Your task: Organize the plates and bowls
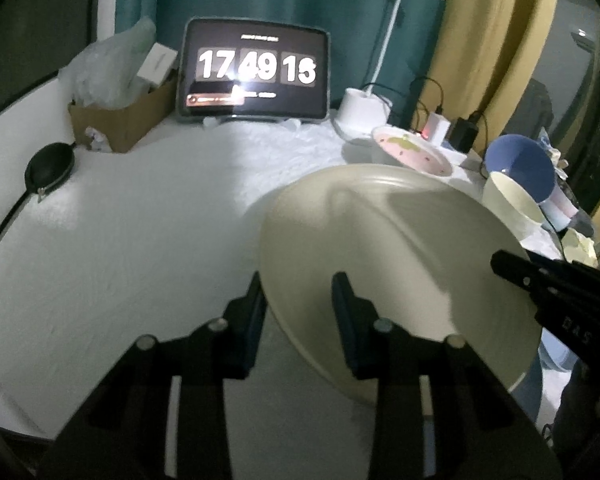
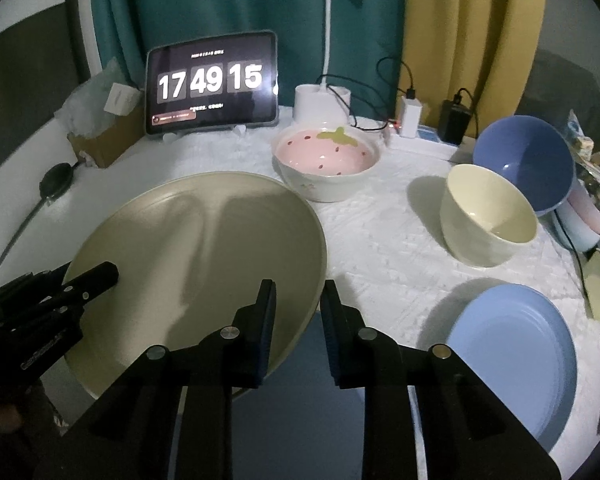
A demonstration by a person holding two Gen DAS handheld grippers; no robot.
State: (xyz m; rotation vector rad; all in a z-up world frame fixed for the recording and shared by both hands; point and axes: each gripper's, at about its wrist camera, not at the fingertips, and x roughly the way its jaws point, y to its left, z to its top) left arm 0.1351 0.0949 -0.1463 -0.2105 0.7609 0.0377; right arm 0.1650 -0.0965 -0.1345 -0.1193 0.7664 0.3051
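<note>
A large cream plate (image 1: pixel 380 248) (image 2: pixel 200 240) is held between both grippers and tilts slightly above the white table. My left gripper (image 1: pixel 298 282) is shut on its left rim, one pad on top and one outside the edge. My right gripper (image 2: pixel 298 286) is shut on the right rim in the same way. Each gripper shows in the other's view, the left gripper (image 2: pixel 100 276) and the right gripper (image 1: pixel 504 264). A strawberry-patterned bowl (image 2: pixel 326 160), a cream bowl (image 2: pixel 486 216), a dark blue bowl (image 2: pixel 528 156) and a light blue plate (image 2: pixel 512 352) rest on the table.
A tablet clock (image 2: pixel 212 84) and a lamp base (image 2: pixel 320 100) stand at the back. Chargers and cables (image 2: pixel 412 116) lie behind the bowls. A cardboard box (image 1: pixel 120 120) and a black pouch (image 1: pixel 50 168) sit at the left. The table edge (image 1: pixel 4 216) curves on the left.
</note>
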